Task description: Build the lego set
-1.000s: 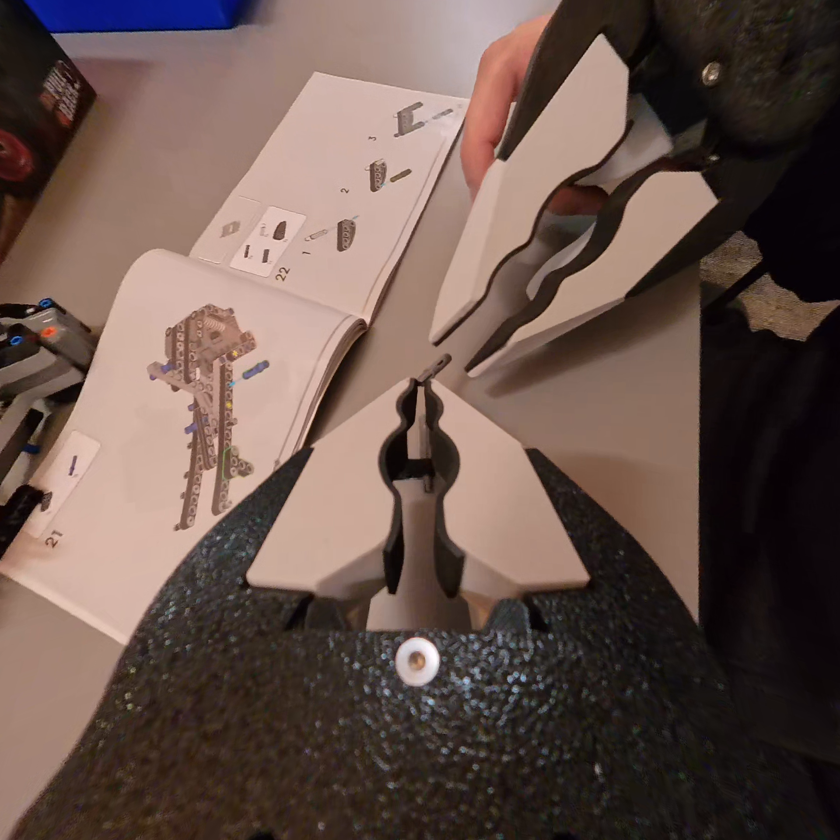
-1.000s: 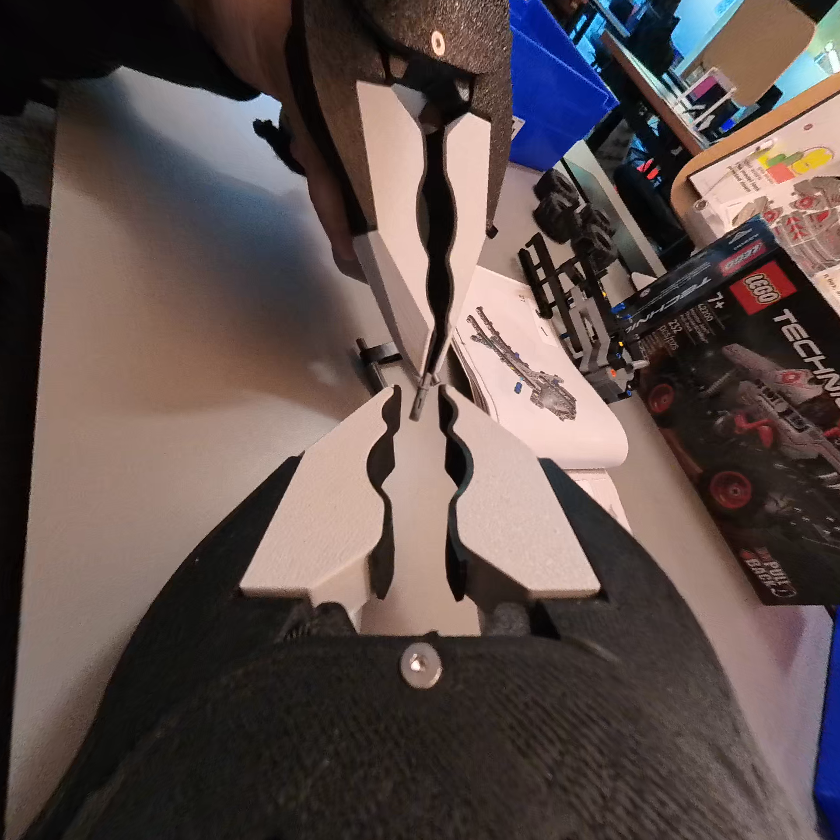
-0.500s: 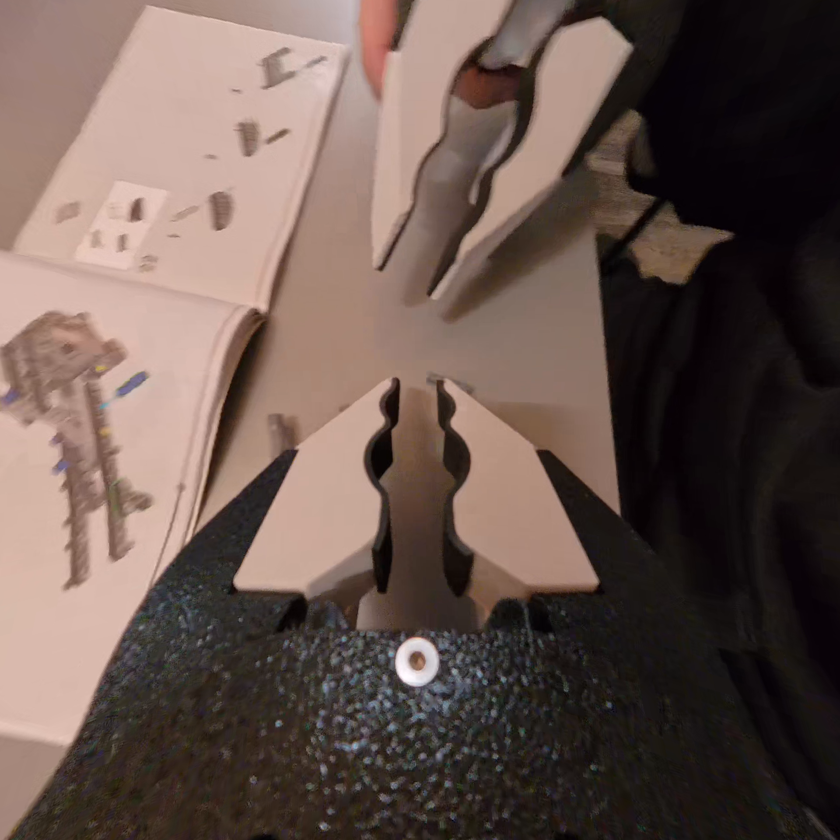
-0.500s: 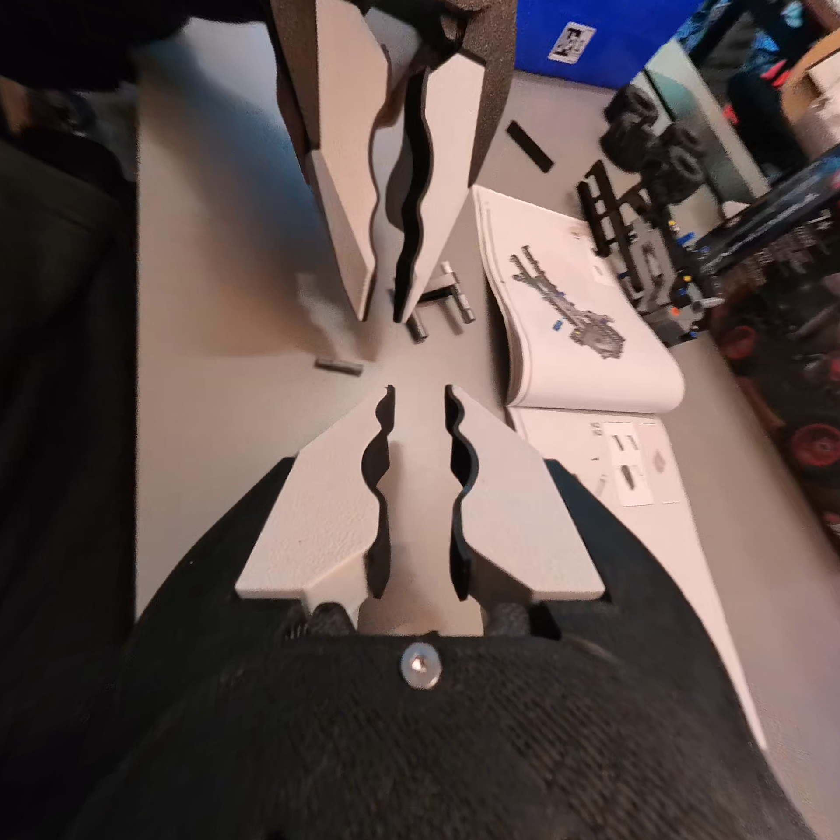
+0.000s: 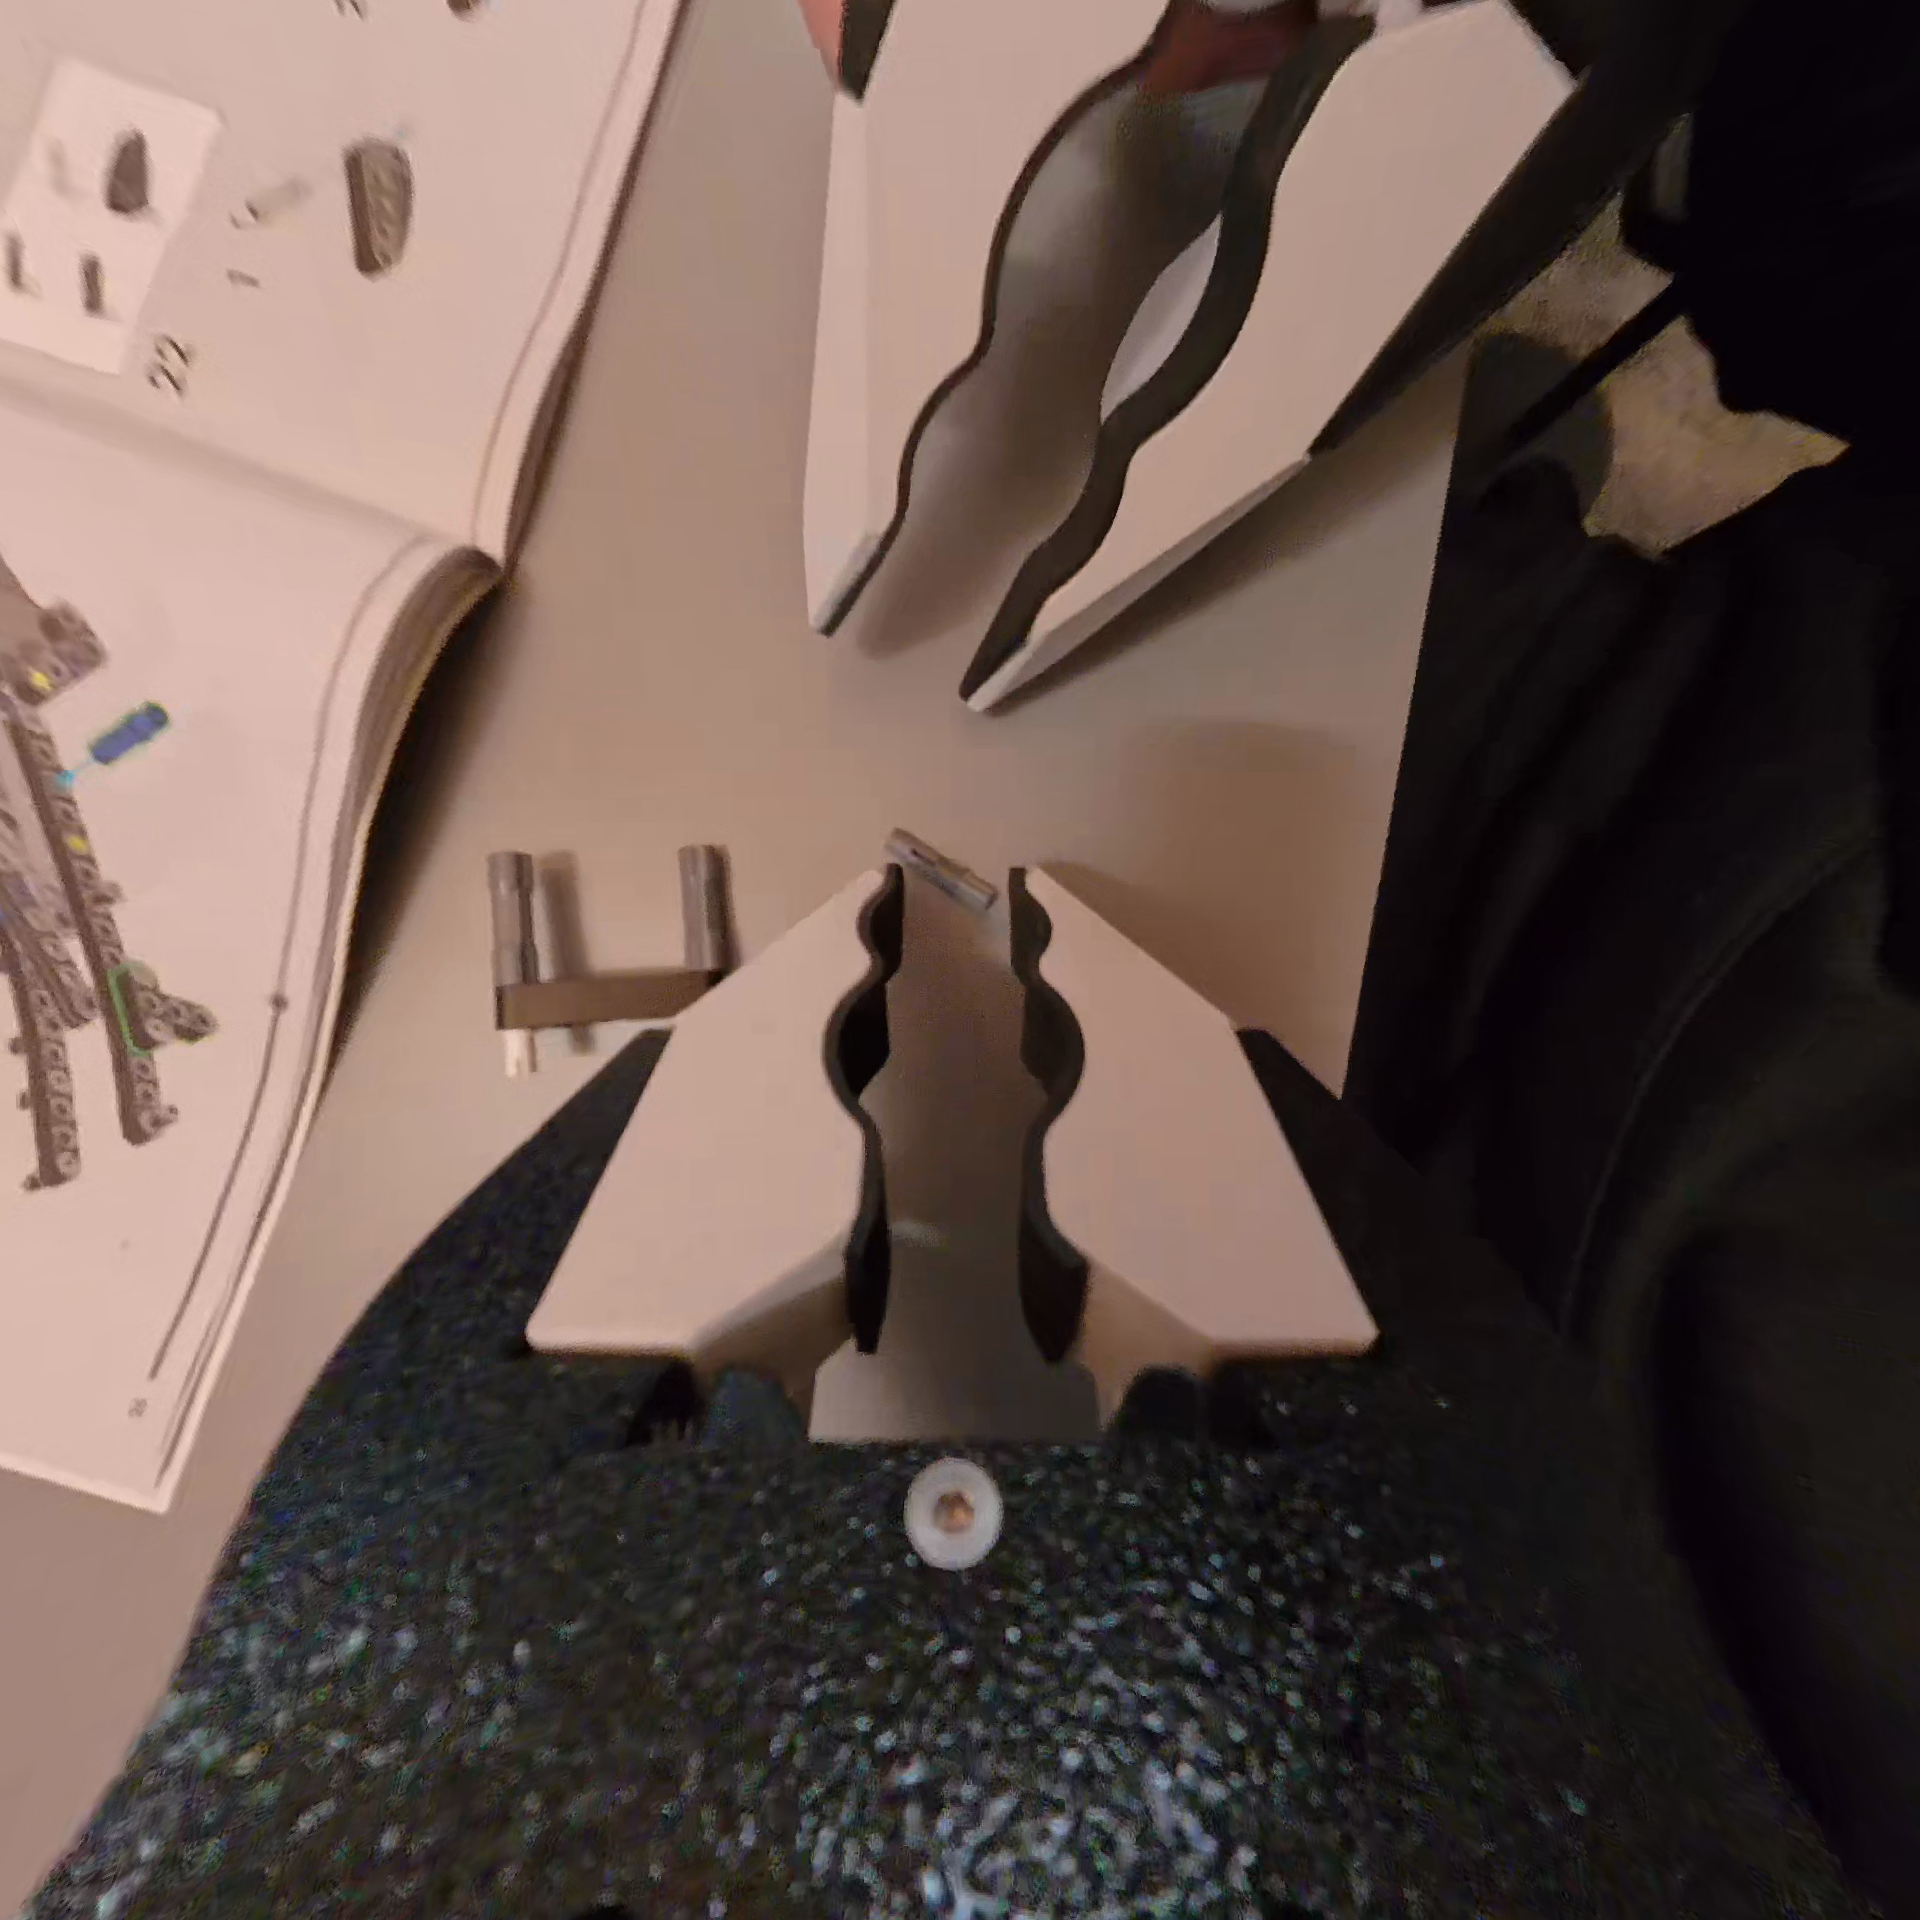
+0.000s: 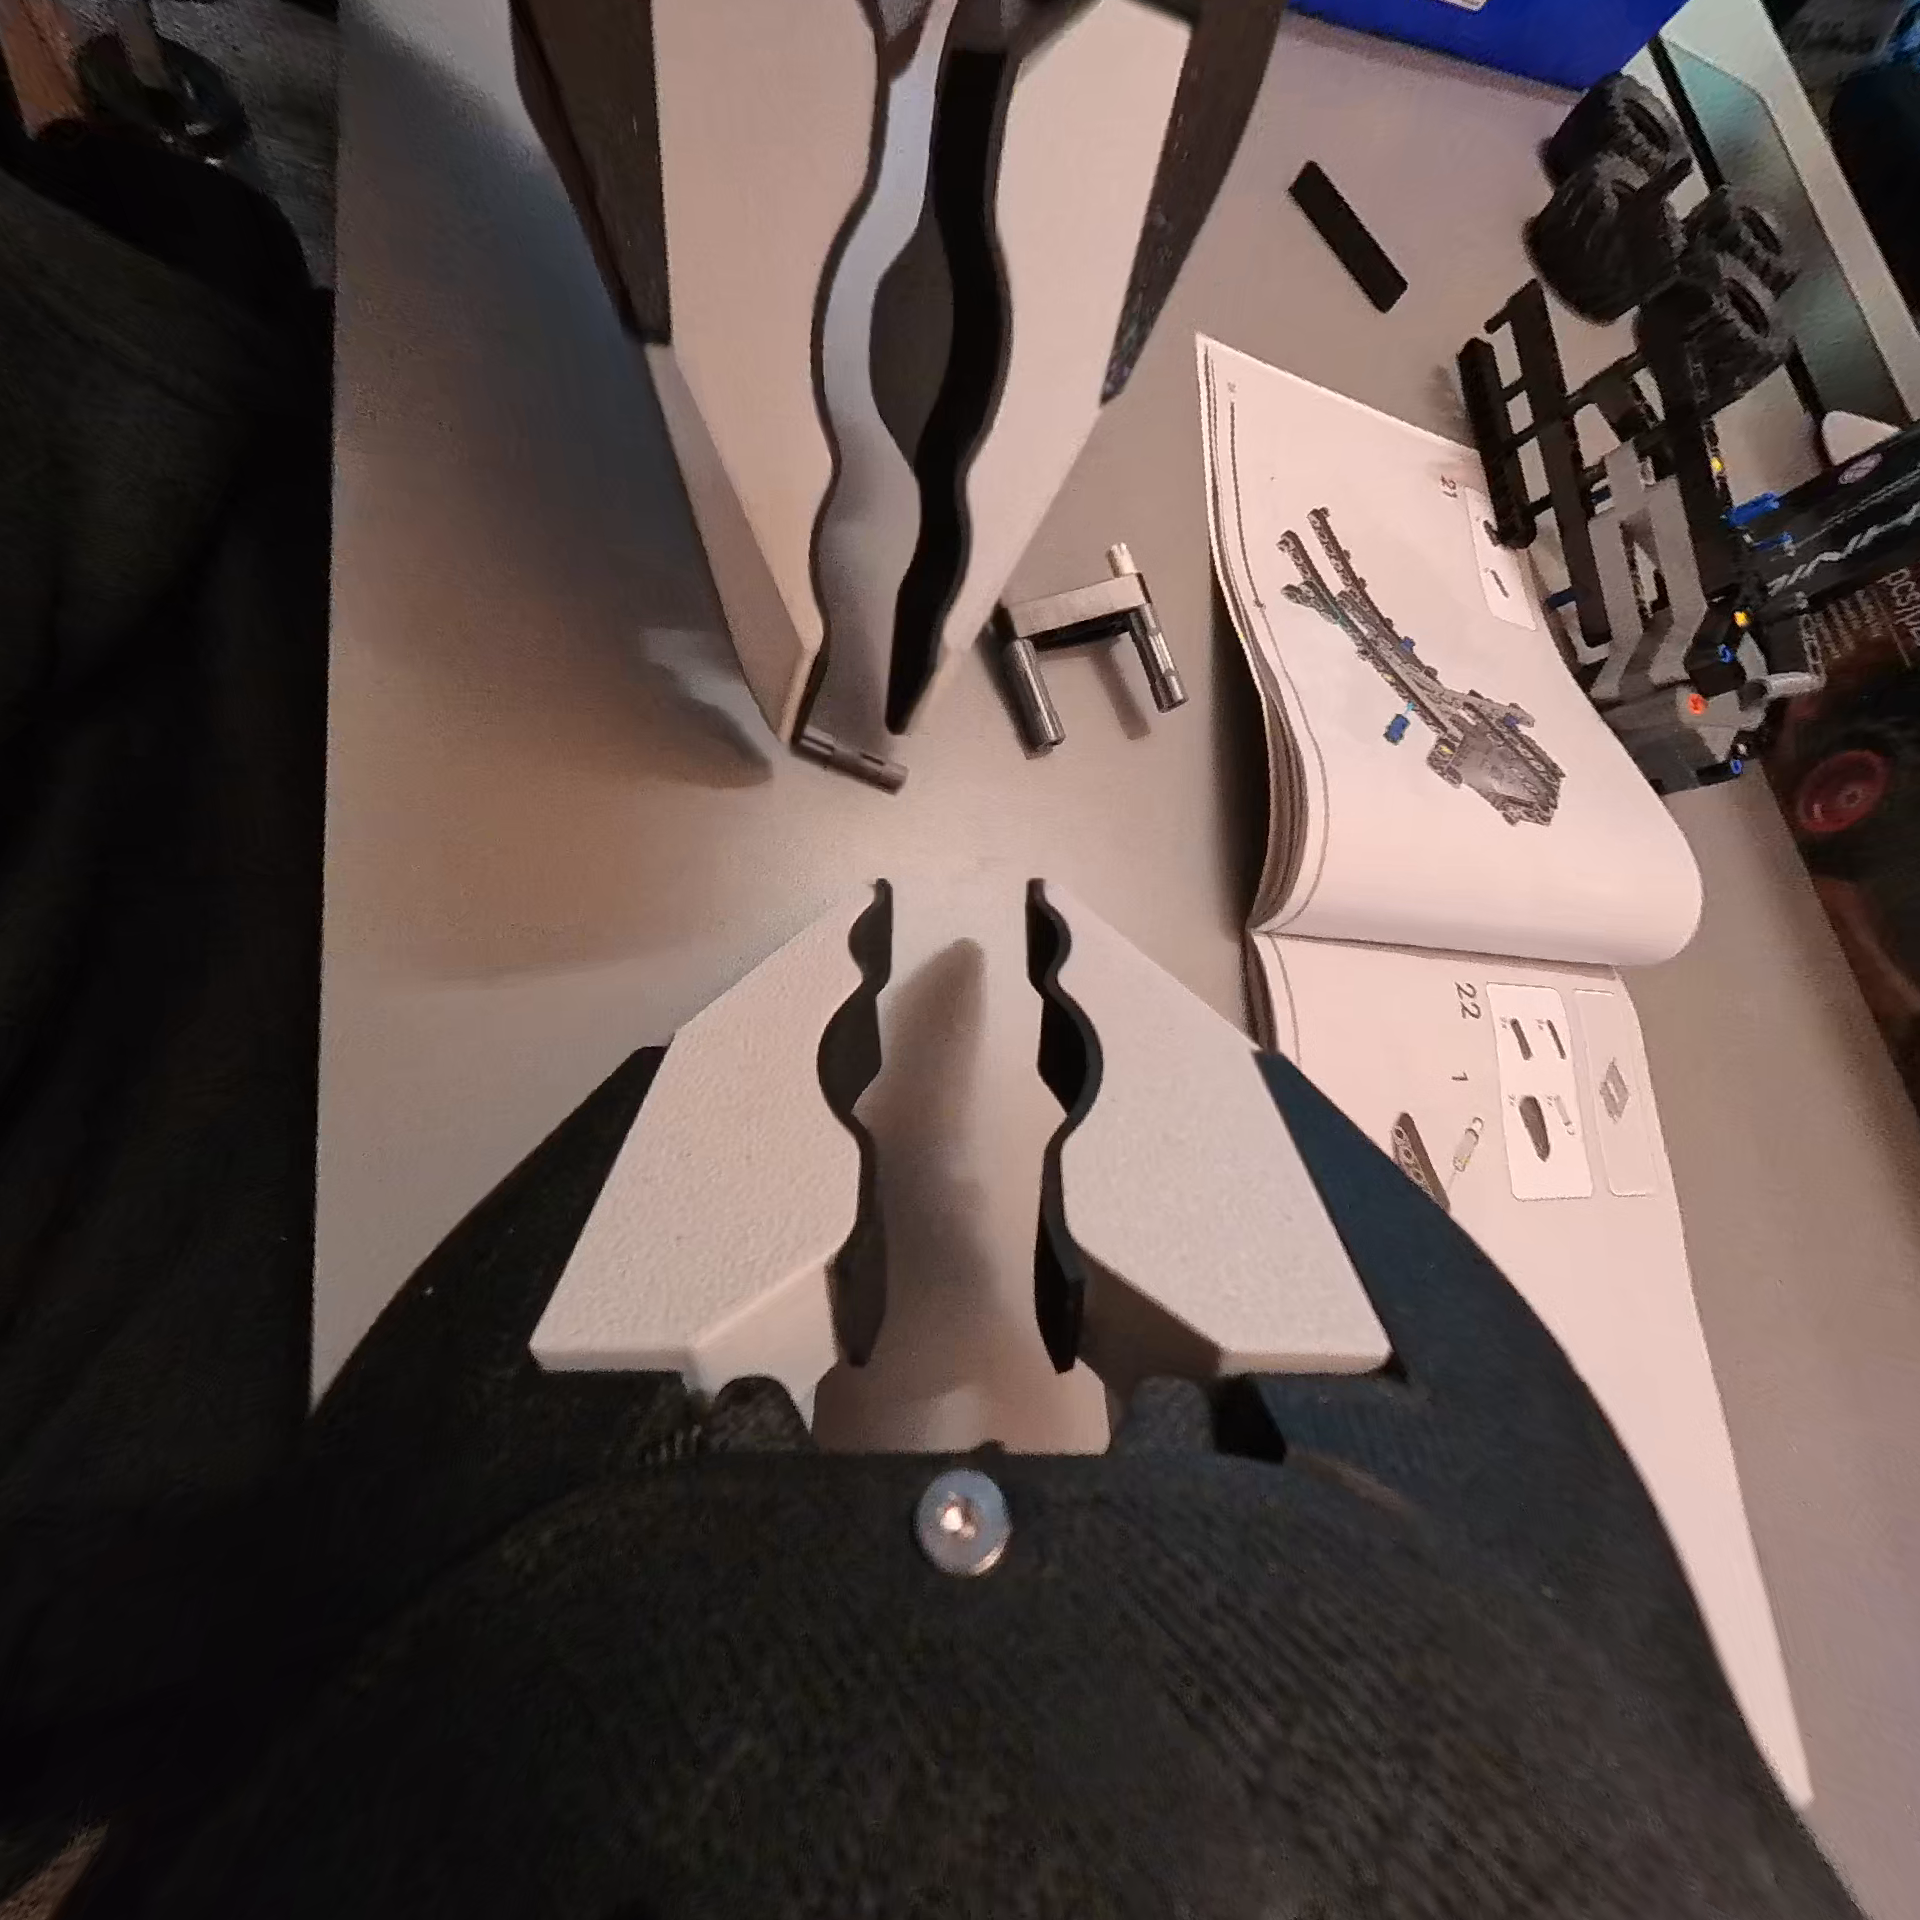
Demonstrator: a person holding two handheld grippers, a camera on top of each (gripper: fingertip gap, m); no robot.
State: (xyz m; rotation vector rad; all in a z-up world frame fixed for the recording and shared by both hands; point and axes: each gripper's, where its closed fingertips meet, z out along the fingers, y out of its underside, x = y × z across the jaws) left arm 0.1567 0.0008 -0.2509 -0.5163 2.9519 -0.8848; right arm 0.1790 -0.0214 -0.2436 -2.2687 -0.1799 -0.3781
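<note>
Both grippers, left [image 5: 951, 878] and right [image 6: 954, 894], hang spread and empty over the table's [image 6: 520, 831] near edge. A grey pin [image 5: 940, 885] lies between left's tips; pinching it looks next.

A small grey pin [image 5: 940, 884] lies flat on the grey counter [image 6: 499, 831], near the edge closest to the person, set at a slant. Just beside it lies a small grey assembly [image 6: 1091, 649]: a short dark crossbar with two grey tubes sticking out side by side like a fork, resting flat, apart from the pin. An open instruction booklet [image 6: 1455, 748] lies farther in from that edge, its upper page bulging. Beyond the booklet stands a partly built black and grey frame [image 6: 1621, 540], and past it a cluster of black tyres [image 6: 1662, 208]. A flat black strip [image 6: 1345, 249] lies alone toward the far edge.
</note>
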